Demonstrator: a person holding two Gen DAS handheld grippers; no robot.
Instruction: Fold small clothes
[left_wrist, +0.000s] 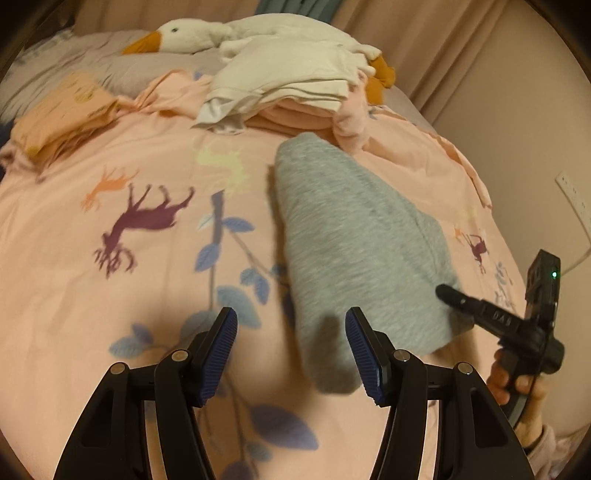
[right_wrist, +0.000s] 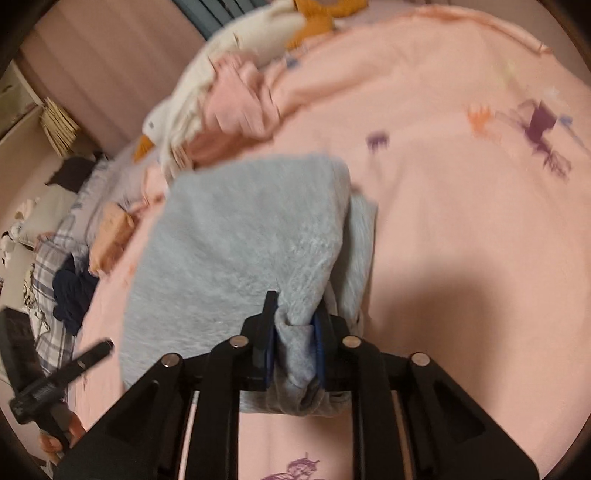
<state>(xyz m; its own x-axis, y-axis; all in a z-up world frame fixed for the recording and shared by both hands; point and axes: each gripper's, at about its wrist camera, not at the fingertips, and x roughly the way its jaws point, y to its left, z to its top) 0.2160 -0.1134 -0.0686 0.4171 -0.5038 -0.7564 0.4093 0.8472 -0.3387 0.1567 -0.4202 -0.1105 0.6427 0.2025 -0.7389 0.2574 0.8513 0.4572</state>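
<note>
A grey folded garment lies lengthwise on the pink printed bedspread. My left gripper is open and empty, just above the garment's near left end. My right gripper is shut on the bunched near edge of the grey garment and holds it partly lifted. In the left wrist view the right gripper shows at the garment's right edge.
A stack of folded white and pink clothes sits behind the garment, with a white plush goose beyond it. A folded orange piece lies at the far left. Dark clothes lie at the bed's left side.
</note>
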